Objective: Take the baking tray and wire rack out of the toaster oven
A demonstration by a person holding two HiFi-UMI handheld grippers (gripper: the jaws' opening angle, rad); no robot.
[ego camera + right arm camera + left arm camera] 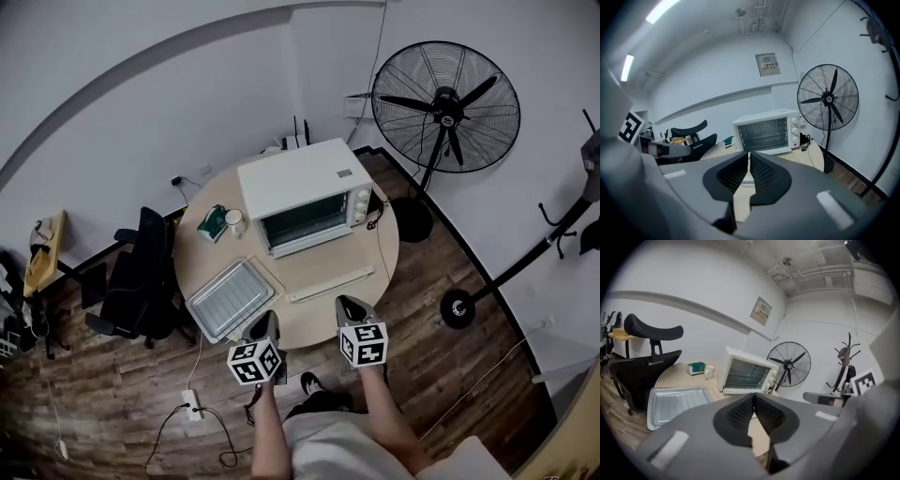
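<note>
1. The baking tray (204, 321) is seen flat at the left of the round table (328, 258), outside the oven, the wire rack (231, 297) apparently resting in it.
2. The left gripper (266, 321) is held near the table's front edge, jaws together, empty.
3. The toaster oven (305, 192) is seen open, apparently emptied.
4. The right gripper (352, 307) is nearly closed on nothing; both are best kept clear of the tray.

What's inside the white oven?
Nothing shows inside the white box-shaped metal toaster oven, just dark walls through its open front. The shadowy corners cannot be made out.
</note>
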